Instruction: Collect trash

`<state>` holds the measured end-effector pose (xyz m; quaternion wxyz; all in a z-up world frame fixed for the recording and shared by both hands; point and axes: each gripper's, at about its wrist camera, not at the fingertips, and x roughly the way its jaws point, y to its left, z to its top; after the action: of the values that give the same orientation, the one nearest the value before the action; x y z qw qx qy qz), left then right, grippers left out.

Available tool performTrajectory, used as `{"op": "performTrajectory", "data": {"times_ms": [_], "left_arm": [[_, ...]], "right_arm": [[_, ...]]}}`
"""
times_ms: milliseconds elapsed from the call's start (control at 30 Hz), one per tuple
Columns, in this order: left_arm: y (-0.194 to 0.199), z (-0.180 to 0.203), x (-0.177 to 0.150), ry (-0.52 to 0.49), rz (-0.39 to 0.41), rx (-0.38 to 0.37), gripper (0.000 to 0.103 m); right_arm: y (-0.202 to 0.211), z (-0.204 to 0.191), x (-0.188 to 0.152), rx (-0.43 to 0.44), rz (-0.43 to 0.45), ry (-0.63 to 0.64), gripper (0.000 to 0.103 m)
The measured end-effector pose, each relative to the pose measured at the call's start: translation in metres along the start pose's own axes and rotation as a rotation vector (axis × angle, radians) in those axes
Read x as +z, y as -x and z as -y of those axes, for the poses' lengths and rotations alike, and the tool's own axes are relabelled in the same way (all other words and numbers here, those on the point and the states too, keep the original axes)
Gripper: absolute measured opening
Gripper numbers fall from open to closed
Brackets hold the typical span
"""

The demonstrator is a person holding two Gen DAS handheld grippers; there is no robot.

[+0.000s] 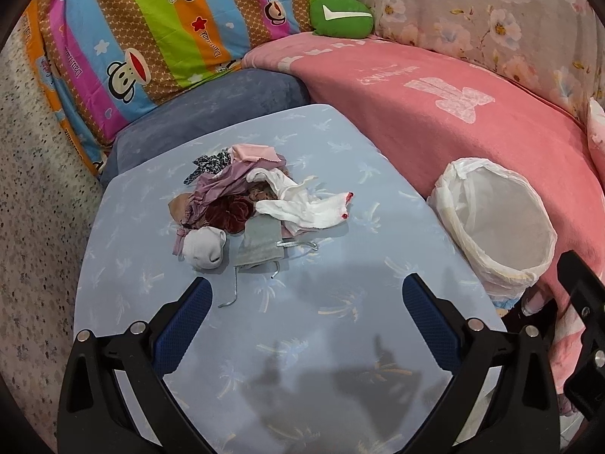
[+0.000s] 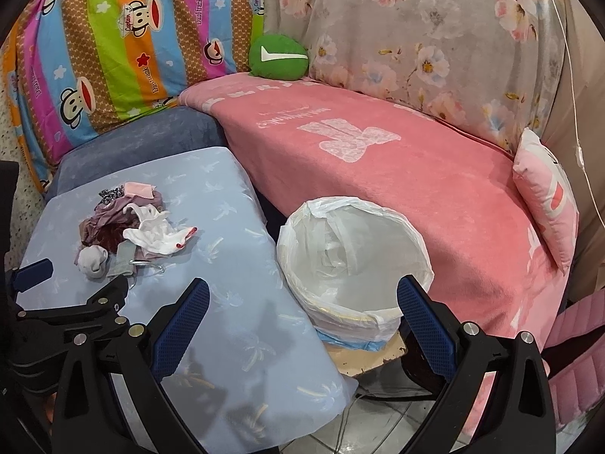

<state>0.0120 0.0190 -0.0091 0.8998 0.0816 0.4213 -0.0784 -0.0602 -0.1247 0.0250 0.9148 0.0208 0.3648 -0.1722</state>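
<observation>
A heap of cloth scraps lies in the middle of the light blue table: a white glove, a balled grey sock, a grey pouch and dark red velvet. My left gripper hovers open just short of the heap, nothing between its fingers. To the table's right stands a bin lined with a white bag. In the right wrist view the heap is at the left and my right gripper is open above the bin's near rim. The left gripper shows at lower left.
A pink blanket covers the couch behind the bin, with a pink pillow at the right and a green cushion at the back. A striped cartoon sheet hangs behind the table. A blue-grey cushion sits at the table's far edge.
</observation>
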Motion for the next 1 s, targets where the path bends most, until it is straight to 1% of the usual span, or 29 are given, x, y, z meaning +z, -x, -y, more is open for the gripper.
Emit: {"op": "performTrajectory", "data": {"times_ms": [167,233,300,400,500,600,667,767,867,1000], "left_arm": [[-0.015,-0.032,0.005,0.03,0.032,-0.001,0.096],[-0.026,-0.048,0.006,0.047,0.021,-0.001,0.096],[-0.037,-0.062,0.006,0.063,0.013,0.004,0.096],[-0.054,-0.083,0.007,0.065,0.009,0.007,0.096],[-0.074,-0.103,0.005,0.073,-0.015,0.004,0.096],[-0.091,-0.125,0.004,0.12,-0.045,-0.023,0.096],[-0.103,-0.138,0.004,0.149,-0.061,-0.051,0.096],[-0.116,-0.155,0.004,0.191,-0.072,-0.073,0.096],[-0.126,-0.171,0.005,0.249,-0.08,-0.122,0.096],[-0.135,-0.174,0.005,0.253,-0.083,-0.165,0.095]], "right_arm": [[-0.011,-0.02,0.005,0.042,0.03,-0.024,0.098],[-0.018,-0.03,0.005,0.058,0.037,-0.029,0.098],[-0.029,-0.045,0.005,0.094,0.034,-0.025,0.098],[-0.04,-0.064,0.005,0.131,0.038,-0.018,0.098],[-0.054,-0.091,0.005,0.144,0.04,0.015,0.098],[-0.069,-0.118,0.007,0.159,0.037,0.054,0.098],[-0.08,-0.137,0.008,0.185,0.029,0.071,0.098],[-0.096,-0.16,0.007,0.214,-0.002,0.089,0.097],[-0.112,-0.18,0.007,0.243,-0.028,0.092,0.097],[-0.134,-0.201,0.006,0.285,-0.077,0.083,0.091]]}}
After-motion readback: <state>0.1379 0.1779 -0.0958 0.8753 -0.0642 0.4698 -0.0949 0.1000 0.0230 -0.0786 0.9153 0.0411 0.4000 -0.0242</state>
